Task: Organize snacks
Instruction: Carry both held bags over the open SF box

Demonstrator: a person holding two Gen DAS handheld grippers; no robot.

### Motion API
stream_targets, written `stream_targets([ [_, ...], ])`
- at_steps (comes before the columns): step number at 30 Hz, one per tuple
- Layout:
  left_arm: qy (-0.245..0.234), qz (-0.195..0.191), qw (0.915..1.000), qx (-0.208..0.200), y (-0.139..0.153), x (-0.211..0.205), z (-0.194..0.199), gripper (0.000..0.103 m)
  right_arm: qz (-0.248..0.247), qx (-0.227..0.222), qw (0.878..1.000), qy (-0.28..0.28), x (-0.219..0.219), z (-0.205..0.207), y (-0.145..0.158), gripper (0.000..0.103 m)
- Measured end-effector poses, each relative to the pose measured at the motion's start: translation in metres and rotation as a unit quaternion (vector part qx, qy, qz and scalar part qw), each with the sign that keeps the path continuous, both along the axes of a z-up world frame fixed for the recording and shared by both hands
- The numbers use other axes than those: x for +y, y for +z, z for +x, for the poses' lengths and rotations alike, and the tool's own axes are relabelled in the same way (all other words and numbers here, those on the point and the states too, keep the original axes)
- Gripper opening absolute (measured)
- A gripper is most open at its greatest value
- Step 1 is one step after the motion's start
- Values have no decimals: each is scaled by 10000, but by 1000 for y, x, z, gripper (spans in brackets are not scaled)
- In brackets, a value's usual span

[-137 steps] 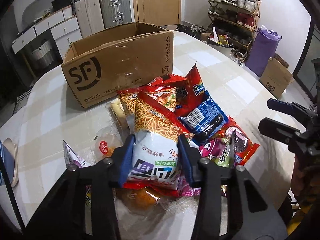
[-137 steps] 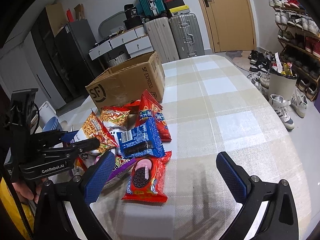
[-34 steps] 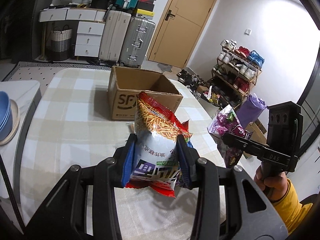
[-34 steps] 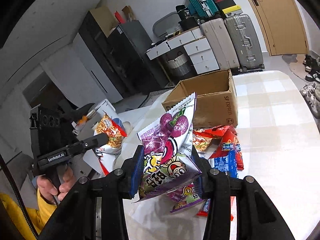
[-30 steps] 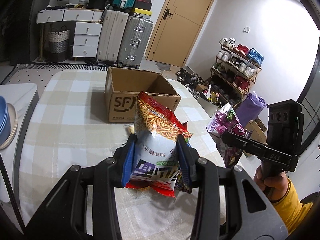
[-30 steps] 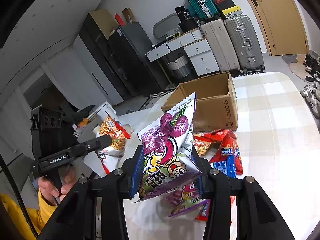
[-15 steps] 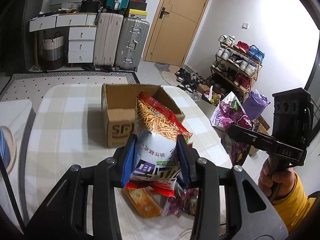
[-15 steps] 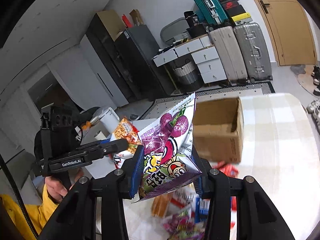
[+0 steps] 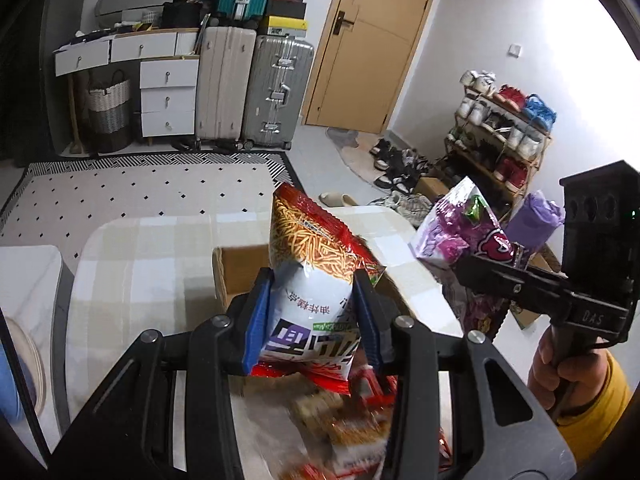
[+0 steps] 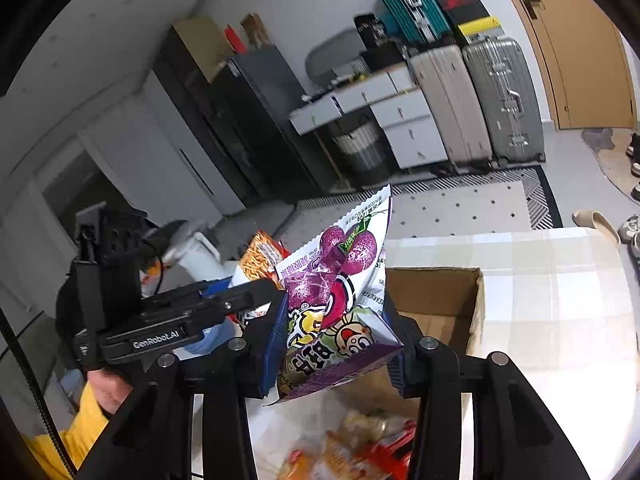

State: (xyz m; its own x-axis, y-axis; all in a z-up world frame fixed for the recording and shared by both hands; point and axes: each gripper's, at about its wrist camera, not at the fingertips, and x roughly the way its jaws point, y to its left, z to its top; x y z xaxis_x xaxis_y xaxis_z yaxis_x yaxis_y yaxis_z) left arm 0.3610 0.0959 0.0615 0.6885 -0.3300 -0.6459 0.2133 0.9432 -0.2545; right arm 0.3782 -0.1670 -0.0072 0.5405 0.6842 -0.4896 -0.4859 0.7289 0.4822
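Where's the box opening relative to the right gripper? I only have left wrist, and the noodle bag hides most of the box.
Observer: In the right wrist view the cardboard box is just ahead of the right gripper, with its top open. The inside that shows is bare cardboard.
Operator: Right's grip okay?
Observer: Its jaws are shut on the lower part of the purple bag, which stands upright.
Operator: And left, seen from there?
Observer: The left gripper and its noodle bag are to the left of the purple bag, short of the box.
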Motion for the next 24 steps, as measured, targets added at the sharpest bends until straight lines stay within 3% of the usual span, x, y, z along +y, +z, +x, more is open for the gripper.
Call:
stream_targets([
  [3, -22, -33, 9996, 295, -13, -3, 39, 37, -160, 243, 9996, -8, 9, 28, -15, 43],
  [11, -108, 493, 9967, 640, -53, -15, 113, 37, -629, 691, 9956, -53, 21, 71, -62, 43],
  [24, -236, 722, 9940, 785, -106, -43, 132, 37, -835, 810, 9932, -28, 22, 82, -84, 43],
])
